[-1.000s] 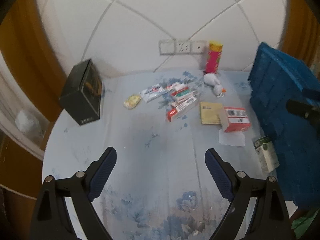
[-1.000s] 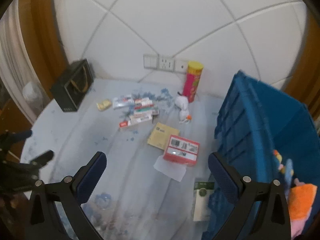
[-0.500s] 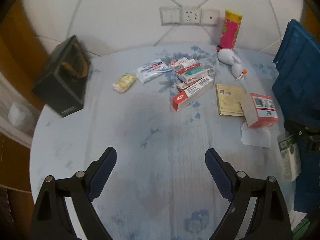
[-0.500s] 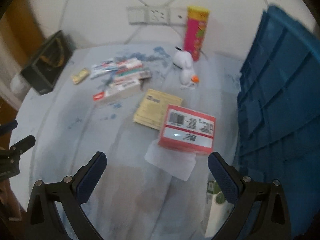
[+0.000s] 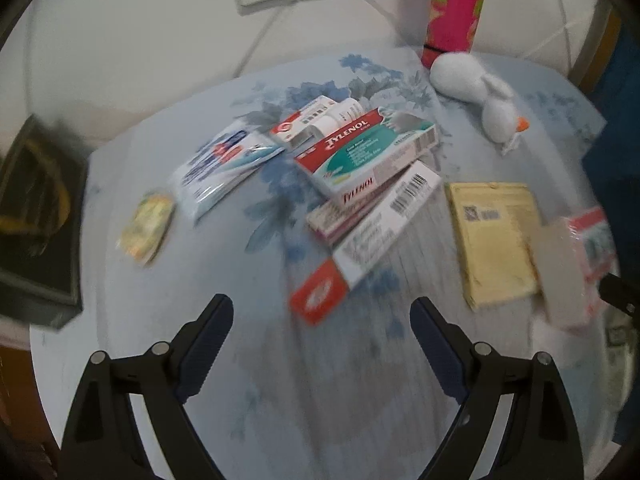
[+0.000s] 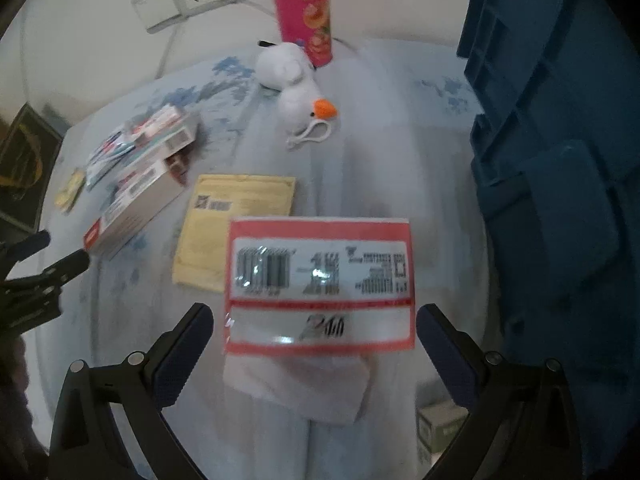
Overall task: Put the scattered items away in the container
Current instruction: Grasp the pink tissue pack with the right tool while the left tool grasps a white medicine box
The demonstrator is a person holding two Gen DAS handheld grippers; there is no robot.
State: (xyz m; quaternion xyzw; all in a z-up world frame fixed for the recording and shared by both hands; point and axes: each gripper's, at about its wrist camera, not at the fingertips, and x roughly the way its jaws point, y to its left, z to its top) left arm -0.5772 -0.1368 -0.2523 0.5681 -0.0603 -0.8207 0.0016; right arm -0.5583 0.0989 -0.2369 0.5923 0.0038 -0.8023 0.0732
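Observation:
Scattered items lie on a blue floral cloth (image 5: 320, 380). My left gripper (image 5: 322, 320) is open and hangs just short of the red end of a long white carton (image 5: 376, 232), with two Tylenol boxes (image 5: 368, 148) stacked behind it. My right gripper (image 6: 316, 340) is open too. A red-bordered box with a barcode label (image 6: 320, 284) sits between its fingertips, and the pads are not pressing on it. White paper (image 6: 300, 388) lies under that box. The blue crate (image 6: 560, 200) stands right beside it.
A flat yellow packet (image 5: 496, 240), a white plush duck (image 5: 476, 88), a pink can (image 5: 456, 4), a blue-white pouch (image 5: 224, 168) and a small yellow sachet (image 5: 148, 224) lie around. A black box (image 5: 36, 220) stands at the left edge. A green-white carton (image 6: 436, 428) leans by the crate.
Both grippers have come down and forward toward the table. The left one has closed in on the medicine boxes, the right one onto the red-bordered box. Both jaws have stayed equally wide.

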